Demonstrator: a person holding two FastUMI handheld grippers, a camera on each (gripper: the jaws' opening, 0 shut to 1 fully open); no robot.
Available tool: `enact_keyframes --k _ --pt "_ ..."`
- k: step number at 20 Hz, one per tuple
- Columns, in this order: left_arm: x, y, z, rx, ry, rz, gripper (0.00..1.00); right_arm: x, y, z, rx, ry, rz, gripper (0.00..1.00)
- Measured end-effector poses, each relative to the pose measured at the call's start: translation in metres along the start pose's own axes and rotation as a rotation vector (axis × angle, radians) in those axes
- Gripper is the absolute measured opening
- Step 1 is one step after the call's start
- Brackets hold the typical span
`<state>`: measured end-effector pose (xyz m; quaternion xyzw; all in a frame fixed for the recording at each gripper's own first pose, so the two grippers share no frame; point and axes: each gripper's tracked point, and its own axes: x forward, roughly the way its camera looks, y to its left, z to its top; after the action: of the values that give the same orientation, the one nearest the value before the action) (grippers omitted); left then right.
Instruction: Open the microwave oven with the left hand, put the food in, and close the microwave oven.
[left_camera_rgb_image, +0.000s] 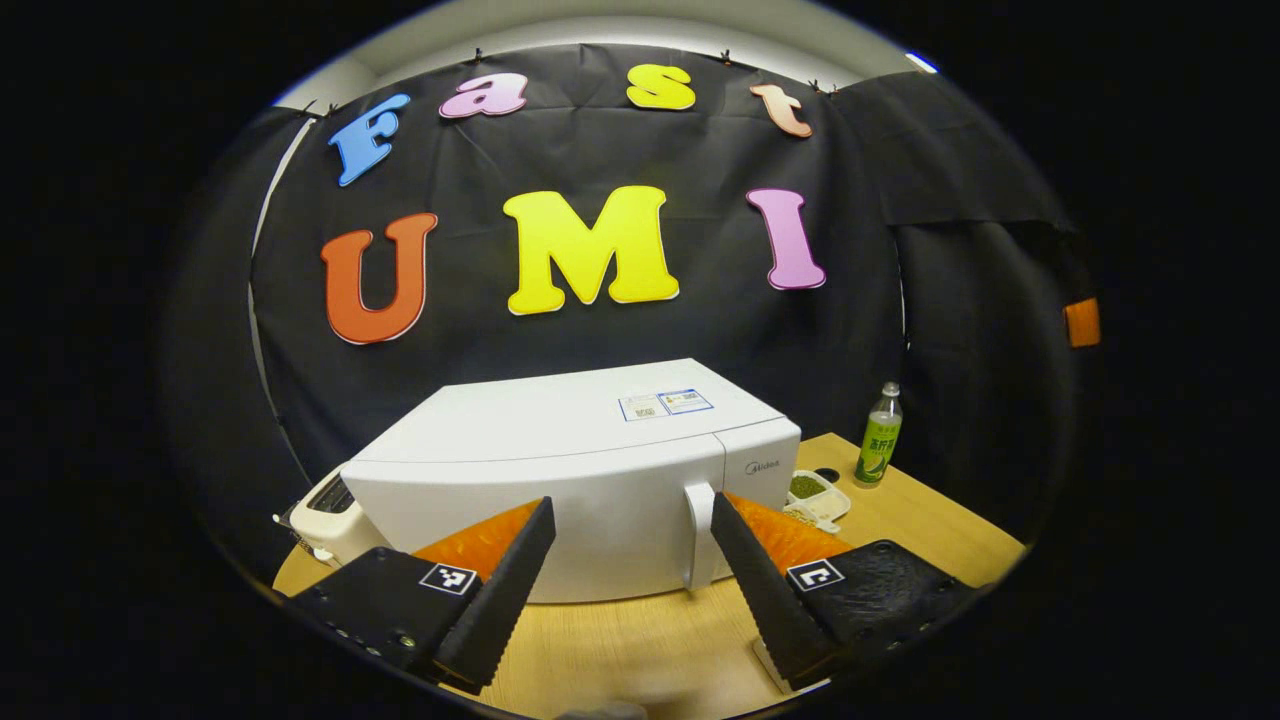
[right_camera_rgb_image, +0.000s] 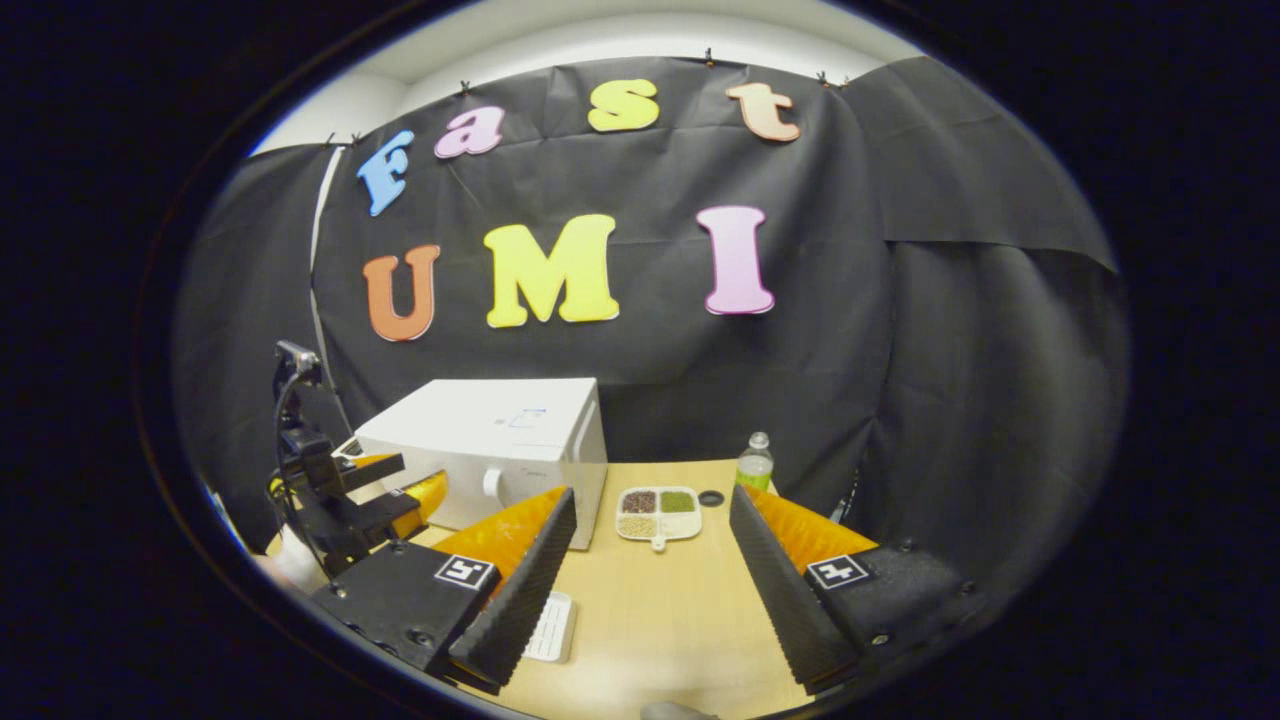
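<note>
On the wooden table (right_camera_rgb_image: 660, 610): microwave (left_camera_rgb_image: 590, 480) door closed | both tongs spread wide, holding nothing.

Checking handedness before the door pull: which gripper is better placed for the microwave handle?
Left. The left gripper is open and faces the handle of the shut microwave; the right gripper faces the food tray.

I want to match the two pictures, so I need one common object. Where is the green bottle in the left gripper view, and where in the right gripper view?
Left gripper view: the green bottle stands at the right, on the table, beyond the food tray.
Right gripper view: the green bottle stands near the middle, right of the food tray.
Shared landmark: the white microwave oven, left of the bottle in both views.
</note>
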<state>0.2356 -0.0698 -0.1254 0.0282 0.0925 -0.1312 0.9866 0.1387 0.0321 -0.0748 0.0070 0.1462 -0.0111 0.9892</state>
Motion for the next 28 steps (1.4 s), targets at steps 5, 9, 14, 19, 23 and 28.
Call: enact_keyframes --k 5,9,14,19,23,28 --pt "-0.060 0.030 0.030 -0.041 -0.036 0.050 0.96 0.000 0.022 0.004 0.006 -0.043 0.014 0.99" --pt "-0.108 0.058 0.052 -0.037 -0.081 0.079 0.96 -0.006 0.033 0.010 0.022 -0.081 0.011 0.92" --pt "-0.155 0.098 0.066 -0.033 -0.106 0.128 0.97 -0.017 0.046 0.023 0.018 -0.132 0.001 0.92" --pt "-0.189 0.138 0.080 -0.037 -0.140 0.189 0.96 -0.032 0.063 0.038 0.017 -0.184 0.007 0.92" --pt "-0.211 0.155 0.089 -0.034 -0.170 0.218 0.96 -0.044 0.078 0.047 0.011 -0.213 0.021 0.99" --pt "-0.232 0.160 0.108 -0.050 -0.212 0.234 0.96 -0.054 0.091 0.062 -0.016 -0.241 0.038 0.98"
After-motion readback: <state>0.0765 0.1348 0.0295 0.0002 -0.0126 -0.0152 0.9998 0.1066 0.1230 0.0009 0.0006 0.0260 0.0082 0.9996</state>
